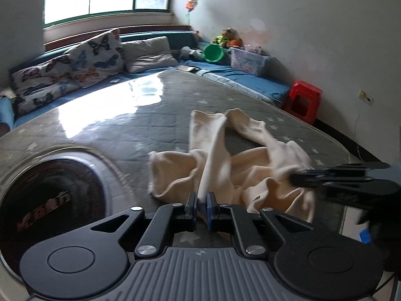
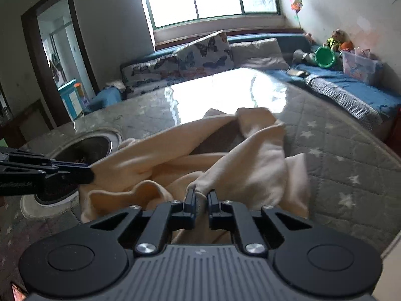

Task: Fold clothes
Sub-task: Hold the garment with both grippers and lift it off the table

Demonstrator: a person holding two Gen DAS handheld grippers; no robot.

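A cream garment (image 1: pixel 225 160) lies crumpled on the grey star-patterned table (image 1: pixel 150 125), its two legs or sleeves stretching away. My left gripper (image 1: pixel 201 198) is shut on a narrow strip of the garment at its near edge. My right gripper (image 2: pixel 201 195) is shut on another fold of the garment (image 2: pixel 250 163). The right gripper also shows in the left wrist view (image 1: pixel 300 178), at the garment's right side. The left gripper shows in the right wrist view (image 2: pixel 87 173), at the garment's left edge.
A round recessed burner (image 1: pixel 50 200) sits in the table at the left, close to the garment. Butterfly cushions (image 1: pixel 75 65), a green bucket (image 1: pixel 213 52) and a plastic box (image 1: pixel 248 60) stand on the bench behind. A red stool (image 1: pixel 303 100) is at the right.
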